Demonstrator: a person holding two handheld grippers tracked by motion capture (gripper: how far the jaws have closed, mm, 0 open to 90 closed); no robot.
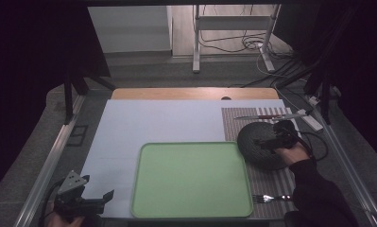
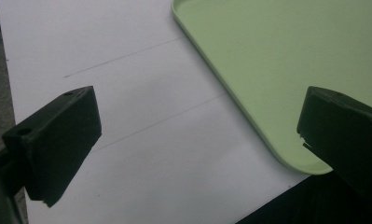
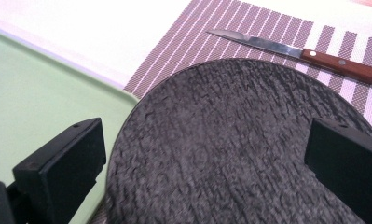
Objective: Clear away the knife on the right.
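Observation:
A round black textured plate point(image 1: 257, 151) point(image 3: 221, 140) lies on a striped placemat point(image 1: 271, 179) at the table's right, its left edge next to a light green tray point(image 1: 191, 179) point(image 3: 30, 102). My right gripper point(image 1: 261, 142) point(image 3: 204, 144) hovers over the plate, open, with the jaws wide apart on either side of it. At the table's front left corner my left gripper point(image 1: 103, 198) point(image 2: 197, 112) is open over the white table cover point(image 2: 141, 121), with nothing between its jaws. It points toward the tray's near left corner point(image 2: 267, 70).
A knife with a wooden handle point(image 1: 271, 116) point(image 3: 314, 53) lies on the placemat behind the plate. A fork point(image 1: 271, 197) rests on the placemat near the front edge. Cables and a stand's legs are on the floor beyond the table.

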